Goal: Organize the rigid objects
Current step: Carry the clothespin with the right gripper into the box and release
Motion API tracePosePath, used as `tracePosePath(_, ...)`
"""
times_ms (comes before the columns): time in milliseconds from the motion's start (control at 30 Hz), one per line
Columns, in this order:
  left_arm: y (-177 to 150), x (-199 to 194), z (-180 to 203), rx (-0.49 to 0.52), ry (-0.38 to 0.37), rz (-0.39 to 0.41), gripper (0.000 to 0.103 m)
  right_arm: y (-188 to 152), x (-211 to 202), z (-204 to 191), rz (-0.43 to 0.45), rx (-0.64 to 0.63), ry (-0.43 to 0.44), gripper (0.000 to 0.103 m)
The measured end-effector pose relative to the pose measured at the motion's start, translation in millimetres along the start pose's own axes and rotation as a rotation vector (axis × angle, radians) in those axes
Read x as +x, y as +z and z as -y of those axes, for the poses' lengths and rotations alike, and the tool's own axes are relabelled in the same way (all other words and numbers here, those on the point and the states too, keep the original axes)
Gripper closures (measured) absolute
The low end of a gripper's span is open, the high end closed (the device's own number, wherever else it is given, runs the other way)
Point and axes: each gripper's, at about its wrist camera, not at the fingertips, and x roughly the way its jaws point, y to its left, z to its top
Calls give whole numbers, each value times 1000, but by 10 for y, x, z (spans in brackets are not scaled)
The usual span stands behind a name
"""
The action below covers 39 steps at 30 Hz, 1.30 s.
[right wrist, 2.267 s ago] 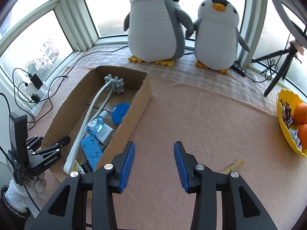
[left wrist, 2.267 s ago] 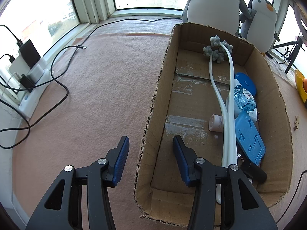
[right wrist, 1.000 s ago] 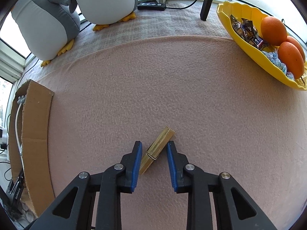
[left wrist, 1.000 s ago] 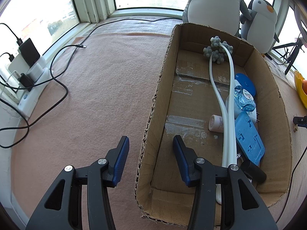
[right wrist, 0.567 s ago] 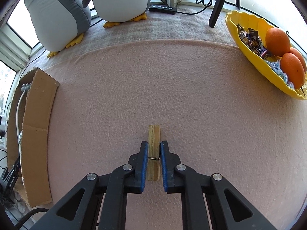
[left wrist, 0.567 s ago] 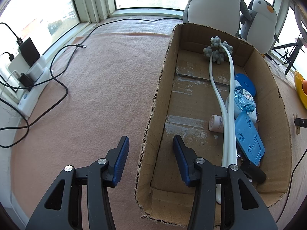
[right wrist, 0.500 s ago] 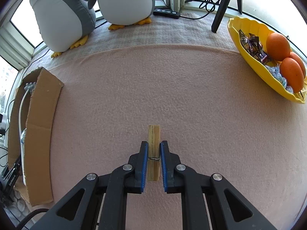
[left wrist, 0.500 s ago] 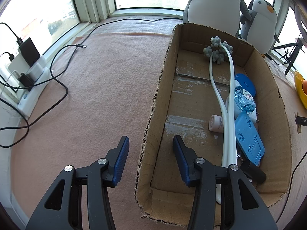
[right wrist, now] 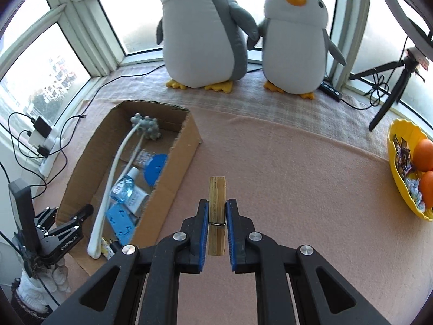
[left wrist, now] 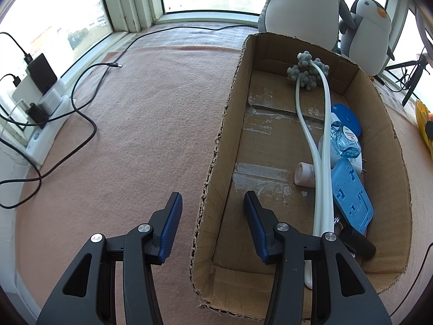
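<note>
Pinching a wooden clothespin (right wrist: 216,192) upright between their blue pads, the right tongs (right wrist: 217,205) hold it clear above the pink blanket (right wrist: 297,189); the pads have just closed on it, at its wire spring. Ahead and to the left of these tongs lies a long open cardboard box (right wrist: 173,189).

The left tongs (left wrist: 212,203) are spread, straddling the box's near long wall without touching it (one finger outside over the blanket, the other inside over the box floor). Inside the box, right of these tongs, lie a blue plastic case (left wrist: 351,192), a white looped tube with a knobbly grey head (left wrist: 323,162), a clear blue bottle (left wrist: 346,140) and a round blue lid (left wrist: 347,116).

Far right of the right tongs sits a yellow bowl (right wrist: 400,178) with oranges (right wrist: 423,154). Beyond them, two plush penguins (right wrist: 203,35) stand against the window.
</note>
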Motion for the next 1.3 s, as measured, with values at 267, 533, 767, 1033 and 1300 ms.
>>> tracePosePath(267,-5,-1,-15,-2,-3,0,56,108,31,-673,16,-132,94,91)
tracePosePath(533,-9,-1,-29,-9,-8,0,56,171,149,-1229,26,-249,163,91)
tracePosePath(767,-3,7,-43,-12,-13,-1,56,162,341,-1515,-10,-292,188,91)
tracePosePath(1033,0,7,-45,-13,-11,-1,56,123,361,-1567,-6,-313,178,79)
tracePosePath(1300,-4,-1,-31,-11,-7,-1,56,98,367,-1498,-6,-302,165,75)
